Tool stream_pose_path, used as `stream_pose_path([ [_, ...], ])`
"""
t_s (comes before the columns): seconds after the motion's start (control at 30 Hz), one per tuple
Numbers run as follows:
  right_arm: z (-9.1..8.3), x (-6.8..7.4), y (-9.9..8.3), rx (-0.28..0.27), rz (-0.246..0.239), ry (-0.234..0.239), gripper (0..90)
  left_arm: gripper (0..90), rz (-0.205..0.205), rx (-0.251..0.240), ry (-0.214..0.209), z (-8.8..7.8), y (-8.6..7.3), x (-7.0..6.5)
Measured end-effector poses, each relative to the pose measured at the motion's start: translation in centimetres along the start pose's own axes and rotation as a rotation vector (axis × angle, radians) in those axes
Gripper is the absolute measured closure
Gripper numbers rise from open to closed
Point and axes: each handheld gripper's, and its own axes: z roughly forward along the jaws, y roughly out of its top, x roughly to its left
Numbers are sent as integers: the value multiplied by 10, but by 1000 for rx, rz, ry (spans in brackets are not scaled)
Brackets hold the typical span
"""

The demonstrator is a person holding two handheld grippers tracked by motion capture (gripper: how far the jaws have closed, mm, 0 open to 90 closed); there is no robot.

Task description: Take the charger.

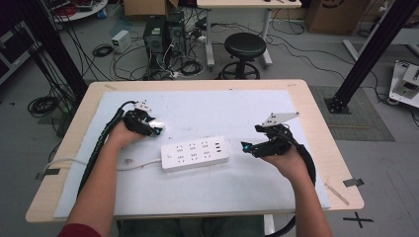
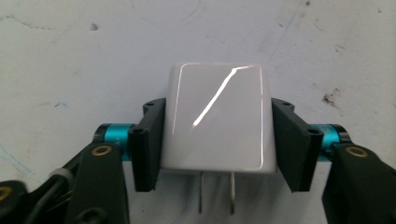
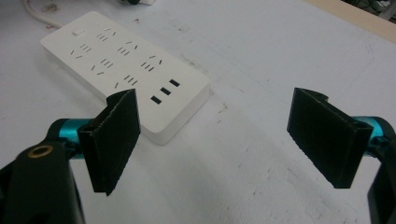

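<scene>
A wooden table [image 1: 316, 118] carried a white mat [image 1: 212, 111] across most of its top. A white power strip [image 1: 195, 153] lay near the middle of the mat, its cord [image 1: 141, 164] running off to the left. The left gripper [image 1: 157, 125] sat just up and left of the strip, with something small and pale at its tip, too small to make out. The right gripper [image 1: 244, 145] lay just beside the strip's right end, pointing toward it. Bare forearms reached in from the bottom edge. Beyond the table stood a black round stool [image 1: 244, 47], and cables [image 1: 113, 57] sprawled over the grey floor.
</scene>
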Motion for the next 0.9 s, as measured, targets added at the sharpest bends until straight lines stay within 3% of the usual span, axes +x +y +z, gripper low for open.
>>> stream_pose_path([
  [0.17,0,0,0,-3,2,-2,176,424,3,15,14,-2,1,-1],
  [0.43,-1,1,3,-6,-5,7,176,425,30,-40,27,-28,12,-9],
  [0.5,-1,2,3,-3,-5,6,176,425,30,-40,27,-28,12,-9],
  [0.53,-1,3,4,-4,-7,11,176,425,45,-55,31,-39,16,-16],
  [0.63,-1,3,4,-7,-14,14,176,425,51,-58,29,-43,18,-18],
  [0.67,-2,4,5,-10,-10,19,176,425,71,-64,34,-54,22,-27],
  [0.9,-6,6,4,-23,-11,25,176,425,103,-85,35,-69,26,-44],
])
